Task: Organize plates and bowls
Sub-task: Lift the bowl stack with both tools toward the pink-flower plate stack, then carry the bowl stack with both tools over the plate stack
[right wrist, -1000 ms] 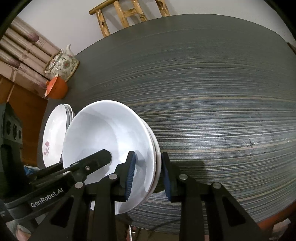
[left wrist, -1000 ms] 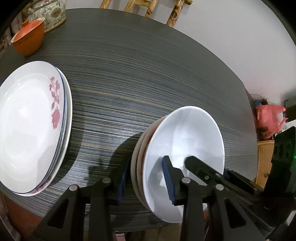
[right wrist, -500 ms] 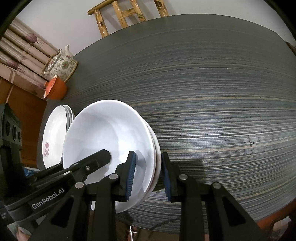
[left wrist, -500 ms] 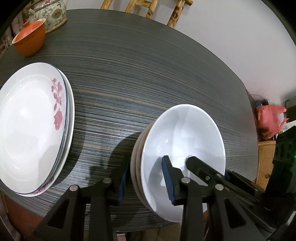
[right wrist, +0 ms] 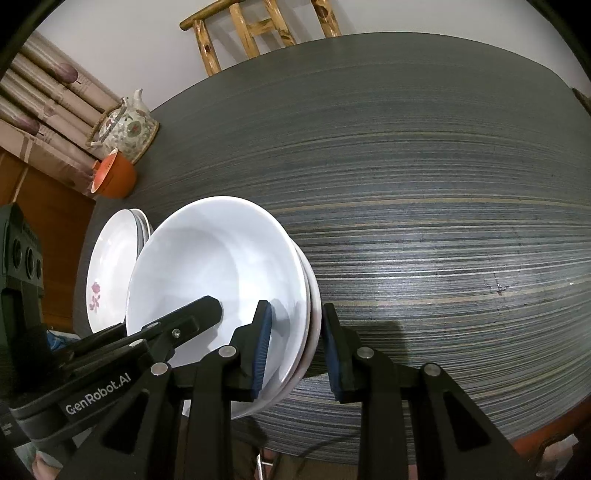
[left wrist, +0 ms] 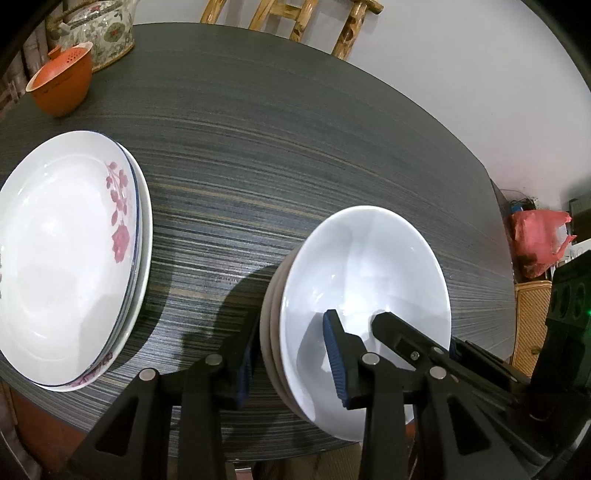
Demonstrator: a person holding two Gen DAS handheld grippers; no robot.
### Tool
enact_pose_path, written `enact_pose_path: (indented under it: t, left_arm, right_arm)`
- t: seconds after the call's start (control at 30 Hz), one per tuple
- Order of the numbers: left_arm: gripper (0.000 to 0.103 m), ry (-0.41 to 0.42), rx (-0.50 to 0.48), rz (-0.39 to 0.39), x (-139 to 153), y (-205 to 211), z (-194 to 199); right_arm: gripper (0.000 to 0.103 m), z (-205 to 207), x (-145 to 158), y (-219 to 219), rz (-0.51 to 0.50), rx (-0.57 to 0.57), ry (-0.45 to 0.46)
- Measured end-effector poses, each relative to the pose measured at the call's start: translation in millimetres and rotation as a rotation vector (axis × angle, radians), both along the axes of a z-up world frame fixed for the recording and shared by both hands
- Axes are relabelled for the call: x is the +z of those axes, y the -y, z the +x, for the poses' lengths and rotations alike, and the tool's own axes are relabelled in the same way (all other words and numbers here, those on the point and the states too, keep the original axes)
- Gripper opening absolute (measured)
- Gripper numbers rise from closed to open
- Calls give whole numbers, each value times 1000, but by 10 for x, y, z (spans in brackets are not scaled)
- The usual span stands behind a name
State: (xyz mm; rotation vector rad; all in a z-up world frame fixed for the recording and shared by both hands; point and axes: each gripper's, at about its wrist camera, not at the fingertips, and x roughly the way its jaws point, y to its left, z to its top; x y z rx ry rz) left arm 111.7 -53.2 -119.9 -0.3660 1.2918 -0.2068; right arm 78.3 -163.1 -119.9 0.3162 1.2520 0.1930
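A stack of white bowls [left wrist: 365, 258] sits near the front edge of the dark striped table [left wrist: 295, 122]. It also shows in the right wrist view [right wrist: 218, 266]. My left gripper [left wrist: 290, 354] straddles the stack's left rim, one finger inside the top bowl, one outside; the pads stand apart from the rim. My right gripper [right wrist: 295, 350] straddles the right rim the same way. A stack of white plates with a pink flower [left wrist: 66, 254] lies to the left, and shows in the right wrist view [right wrist: 110, 273].
An orange cup [left wrist: 61, 86] and a floral teapot [left wrist: 99, 33] stand at the table's far left; both show in the right wrist view, cup [right wrist: 114, 177], teapot [right wrist: 125, 127]. A wooden chair [right wrist: 258, 29] stands behind the table. A red bag [left wrist: 535, 240] hangs at right.
The bowl stack has shifted slightly away from the plates and sits flatter. Both grippers keep straddling its rims, with little other movement.
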Motion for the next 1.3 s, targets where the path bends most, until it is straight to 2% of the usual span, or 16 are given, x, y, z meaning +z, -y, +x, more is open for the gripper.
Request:
enact_pose_path:
  t: [0.47,0.9,1.3]
  left_arm:
    - [34,37,1,-1,89,-87,-20]
    - [34,68,20,6,285,-342,-60]
    - [34,98,82,16,507,-971,-84]
  right_arm:
    - [25,23,167,-2,-4,16,36]
    - [25,81,372,-87,-3,45,56]
    - [25,227,593,-487,-3,112,81]
